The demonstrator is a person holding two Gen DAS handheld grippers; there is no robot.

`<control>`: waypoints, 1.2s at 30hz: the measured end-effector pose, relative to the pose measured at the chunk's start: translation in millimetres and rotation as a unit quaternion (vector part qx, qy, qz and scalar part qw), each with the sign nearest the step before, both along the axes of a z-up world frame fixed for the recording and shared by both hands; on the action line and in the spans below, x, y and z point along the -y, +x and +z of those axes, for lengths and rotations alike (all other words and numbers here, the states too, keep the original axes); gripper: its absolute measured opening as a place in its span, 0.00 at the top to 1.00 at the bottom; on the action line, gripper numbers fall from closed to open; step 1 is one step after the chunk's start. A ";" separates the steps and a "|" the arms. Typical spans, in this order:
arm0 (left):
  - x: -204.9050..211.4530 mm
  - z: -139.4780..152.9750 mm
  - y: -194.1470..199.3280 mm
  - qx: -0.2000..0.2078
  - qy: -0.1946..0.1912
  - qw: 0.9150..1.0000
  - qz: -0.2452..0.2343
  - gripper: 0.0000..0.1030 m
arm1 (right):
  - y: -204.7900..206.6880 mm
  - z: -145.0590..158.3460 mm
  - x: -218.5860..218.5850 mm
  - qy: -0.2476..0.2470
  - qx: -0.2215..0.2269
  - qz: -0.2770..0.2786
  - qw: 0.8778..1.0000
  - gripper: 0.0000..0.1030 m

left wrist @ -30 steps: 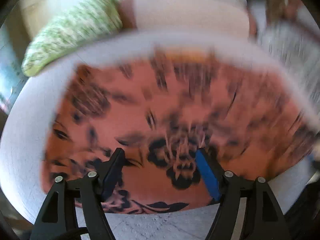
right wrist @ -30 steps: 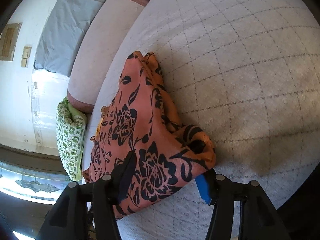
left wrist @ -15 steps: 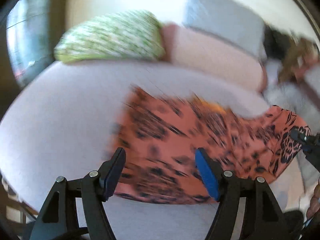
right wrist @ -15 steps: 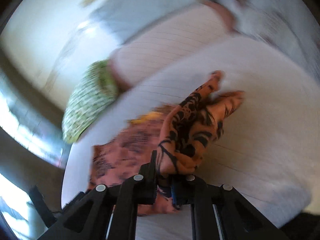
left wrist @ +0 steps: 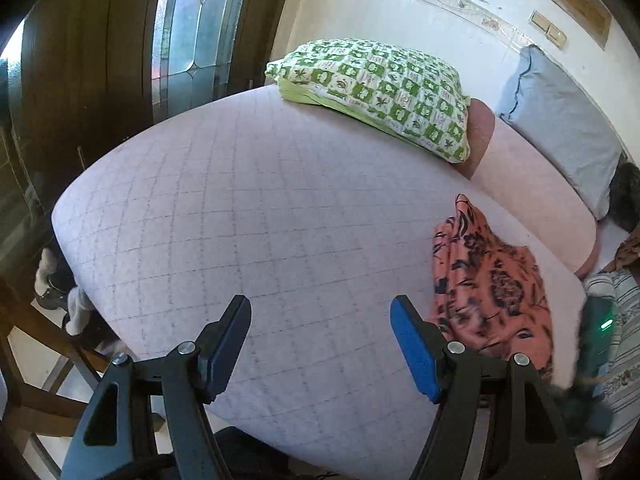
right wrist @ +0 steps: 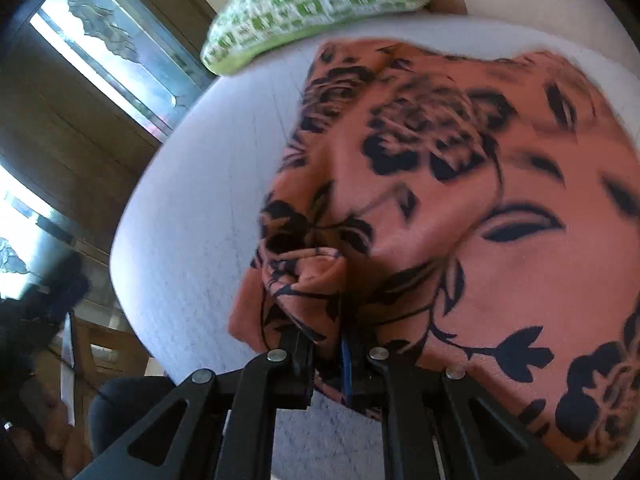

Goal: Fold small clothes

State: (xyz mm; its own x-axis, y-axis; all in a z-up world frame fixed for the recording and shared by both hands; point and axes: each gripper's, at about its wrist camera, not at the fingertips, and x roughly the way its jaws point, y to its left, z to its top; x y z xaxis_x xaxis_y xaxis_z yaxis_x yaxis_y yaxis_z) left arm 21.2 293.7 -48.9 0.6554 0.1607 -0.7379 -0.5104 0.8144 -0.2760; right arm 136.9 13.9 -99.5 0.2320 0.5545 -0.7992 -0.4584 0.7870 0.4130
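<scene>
Between the fingers of the right gripper (right wrist: 326, 344) a bunched edge of the orange floral cloth (right wrist: 460, 208) is pinched; the jaws have just been closing and now stand pressed together on the fabric, with only a sliver of the blue pad showing. Ahead of and to the right of that grip the cloth spreads wide, its orange ground marked with large dark flowers and leaves, creased into a ridge just ahead of the pinch. It lies on the pale quilted bedspread (right wrist: 192, 216), whose bare part runs ahead and to the left of the gripper. Farther ahead, beyond the far edge of the cloth, a green-and-white checked pillow (right wrist: 316, 4) lies near the edge of the bed.

Seen from the left gripper (left wrist: 320, 344), the cloth (left wrist: 488, 280) sits ahead and to the right, partly behind the right finger, gathered into a narrow rumpled heap that rises to a point at its far end. This gripper stands spread with nothing between its blue-padded fingers (left wrist: 414, 354); only the bare bedspread (left wrist: 260, 208) shows through the gap. Well ahead lies the checked pillow (left wrist: 380, 88), and to its right a grey-blue pillow (left wrist: 560, 120) leans against the wall. A panel of patterned glass (left wrist: 192, 28) stands far ahead to the left.
</scene>
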 end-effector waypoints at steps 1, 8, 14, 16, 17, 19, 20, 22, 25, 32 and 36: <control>1.0 -2.1 2.7 -0.002 -0.008 1.000 -0.003 0.29 | 1.3 6.0 -0.1 0.000 0.001 0.005 1.000 0.89; 17.8 -0.5 4.6 0.005 -0.015 0.999 -0.036 0.29 | -11.2 41.5 -6.8 0.008 0.040 0.017 0.999 0.81; 23.0 6.4 7.2 0.004 -0.015 0.999 -0.046 0.29 | -33.0 15.3 -19.1 0.022 0.025 0.083 0.996 0.29; 31.1 11.7 11.8 0.006 -0.014 0.998 -0.063 0.29 | -38.5 21.8 -2.8 0.068 0.003 0.081 0.994 0.29; 38.3 14.9 15.2 0.008 -0.014 0.997 -0.077 0.29 | -38.6 25.2 7.6 0.086 -0.003 0.074 0.994 0.29; 56.4 20.6 24.9 0.012 -0.008 0.994 -0.112 0.29 | -38.7 31.5 36.3 0.121 -0.007 0.044 0.992 0.29; 69.0 23.8 31.9 0.014 -0.001 0.991 -0.136 0.29 | -38.9 32.9 54.8 0.139 -0.010 0.024 0.990 0.29; 95.4 24.4 51.1 0.009 0.010 0.982 -0.190 0.29 | -38.7 31.1 91.6 0.165 -0.018 -0.018 0.986 0.29; 109.8 1.8 81.1 -0.050 0.042 0.978 -0.196 0.29 | -40.7 29.8 132.6 0.172 -0.015 -0.061 0.983 0.29; 58.0 -48.0 83.1 -0.132 -0.034 0.983 -0.123 0.29 | -26.2 25.4 196.4 0.191 -0.027 -0.139 0.971 0.27; 65.5 -8.3 83.6 -0.102 0.033 0.987 -0.120 0.30 | -6.1 4.4 228.6 0.206 -0.059 -0.170 0.962 0.27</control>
State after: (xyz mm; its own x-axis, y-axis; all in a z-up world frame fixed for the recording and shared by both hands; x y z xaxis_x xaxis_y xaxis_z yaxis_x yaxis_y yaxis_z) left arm 104.9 228.3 -57.2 0.5191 0.0719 -0.8517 -0.3408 0.9312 -0.1292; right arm 130.8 -214.7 -95.1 0.3775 0.7382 -0.5591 -0.1351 0.6412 0.7554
